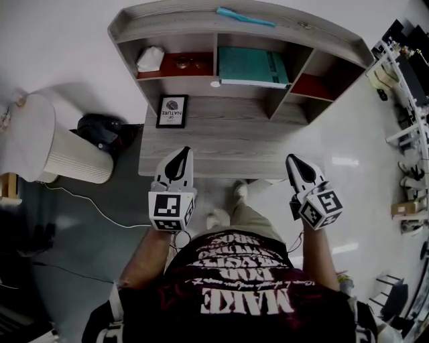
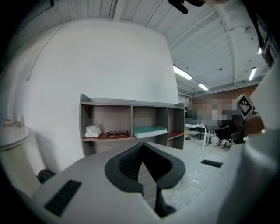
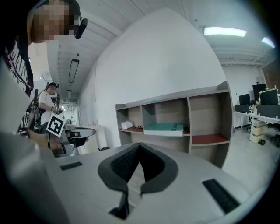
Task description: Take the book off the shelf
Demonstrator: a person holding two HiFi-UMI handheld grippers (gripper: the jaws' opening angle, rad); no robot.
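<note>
Claws closed and empty; book on the shelf.

Your left claw (image 1: 182, 157) has its jaws together with nothing between them, and your right claw (image 1: 295, 166) is the same. You hold the two side by side at the near edge of the counter (image 1: 221, 144), both pointed toward the shelf (image 1: 228, 27) at the back of it and well apart from it. The book (image 1: 251, 67), teal-covered, lies flat in the middle of the shelf's three compartments, and neither claw touches it. The left compartment holds a white object (image 1: 150, 59) and a pair of glasses (image 2: 117, 133) just beside it. A thin teal item (image 1: 244, 17) lies on the top board. A framed picture (image 1: 172, 111) stands on the counter below the left compartment.
</note>
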